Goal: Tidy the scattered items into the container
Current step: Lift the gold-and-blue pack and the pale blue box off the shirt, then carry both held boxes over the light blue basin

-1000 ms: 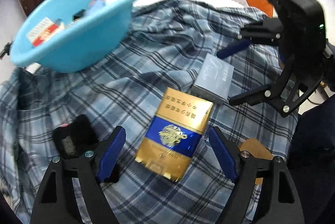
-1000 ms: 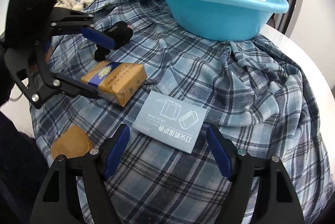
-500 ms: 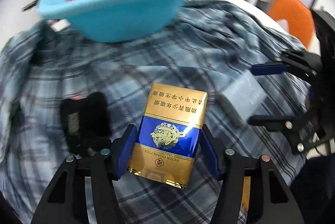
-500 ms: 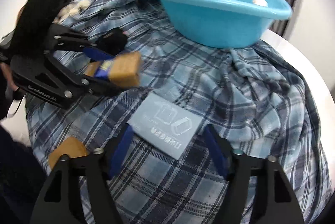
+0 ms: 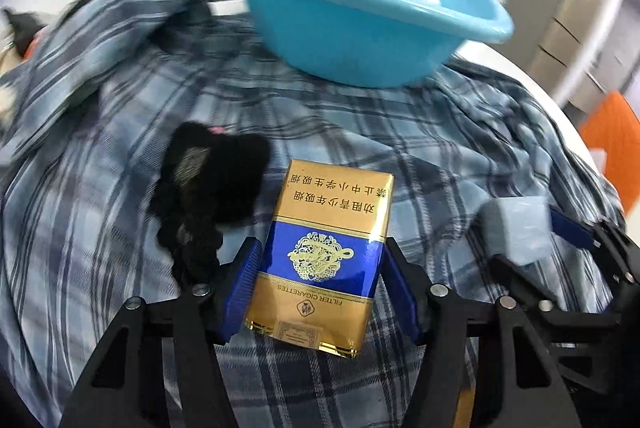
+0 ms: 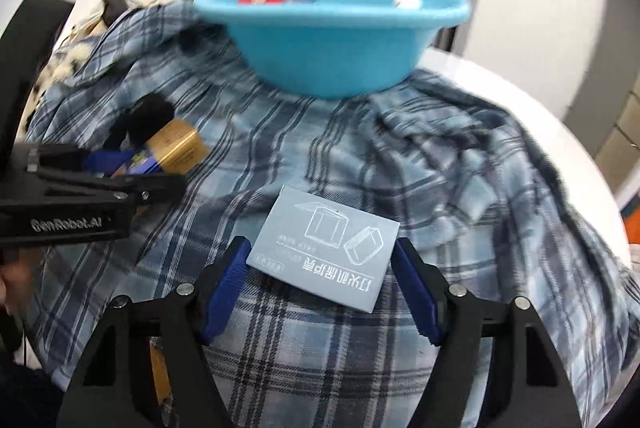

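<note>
Both grippers have closed in: the left gripper now clamps the gold-and-blue cigarette pack, while the right gripper, its fingers just closing, brackets the pale grey box; contact is unclear. At twelve o'clock the blue basin already holds several items. A black hair tie at ten o'clock remains on the plaid cloth.
</note>
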Tool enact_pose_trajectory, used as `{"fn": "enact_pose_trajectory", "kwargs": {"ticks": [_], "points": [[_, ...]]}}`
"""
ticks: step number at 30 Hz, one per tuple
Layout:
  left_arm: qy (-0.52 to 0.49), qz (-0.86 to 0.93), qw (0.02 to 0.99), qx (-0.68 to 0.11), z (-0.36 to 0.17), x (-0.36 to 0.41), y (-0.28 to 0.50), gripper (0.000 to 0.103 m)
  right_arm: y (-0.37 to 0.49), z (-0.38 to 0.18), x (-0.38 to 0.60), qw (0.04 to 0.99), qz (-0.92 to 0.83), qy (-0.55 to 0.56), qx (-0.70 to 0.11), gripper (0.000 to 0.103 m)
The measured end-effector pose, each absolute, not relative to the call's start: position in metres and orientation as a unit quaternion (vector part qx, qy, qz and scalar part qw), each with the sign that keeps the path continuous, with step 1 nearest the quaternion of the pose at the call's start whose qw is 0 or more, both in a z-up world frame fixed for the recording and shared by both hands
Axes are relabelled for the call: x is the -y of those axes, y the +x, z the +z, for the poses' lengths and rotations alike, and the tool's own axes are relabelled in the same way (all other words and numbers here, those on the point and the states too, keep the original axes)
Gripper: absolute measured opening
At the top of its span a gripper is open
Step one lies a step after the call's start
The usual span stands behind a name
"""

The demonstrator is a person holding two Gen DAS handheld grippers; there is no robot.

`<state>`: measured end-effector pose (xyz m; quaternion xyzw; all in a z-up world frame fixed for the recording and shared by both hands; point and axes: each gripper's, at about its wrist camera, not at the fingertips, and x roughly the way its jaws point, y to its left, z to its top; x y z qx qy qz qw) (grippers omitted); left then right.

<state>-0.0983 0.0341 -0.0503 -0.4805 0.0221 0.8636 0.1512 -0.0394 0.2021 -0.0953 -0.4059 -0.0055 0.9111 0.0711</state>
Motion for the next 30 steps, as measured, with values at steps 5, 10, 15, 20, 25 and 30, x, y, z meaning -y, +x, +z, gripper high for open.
{"fn": "enact_pose_trajectory", "kwargs": {"ticks": [5, 10, 15, 20, 25, 30], "points": [[-0.471, 0.87, 0.139, -0.047, -0.056, -0.038, -0.086, 0.062, -0.037, -0.092, -0.22, 0.075, 0.912, -0.403, -0.019, 0.071], [-0.474, 0.868, 0.14, -0.045, -0.062, -0.04, -0.082, 0.063, -0.041, -0.099, -0.228, 0.071, 0.907, -0.414, -0.039, 0.071], [-0.467, 0.873, 0.138, -0.044, -0.055, -0.037, -0.081, 0.063, -0.04, -0.088, -0.229, 0.076, 0.914, -0.398, -0.033, 0.071], [-0.416, 0.899, 0.131, -0.037, -0.016, -0.033, -0.081, 0.063, -0.037, -0.046, -0.231, 0.084, 0.936, -0.34, -0.024, 0.071], [-0.356, 0.926, 0.125, -0.024, 0.038, -0.024, -0.079, 0.063, -0.025, 0.009, -0.227, 0.088, 0.96, -0.264, -0.01, 0.071], [-0.286, 0.949, 0.13, -0.023, 0.099, -0.017, -0.067, 0.063, -0.006, 0.065, -0.219, 0.087, 0.979, -0.183, 0.008, 0.071]]}}
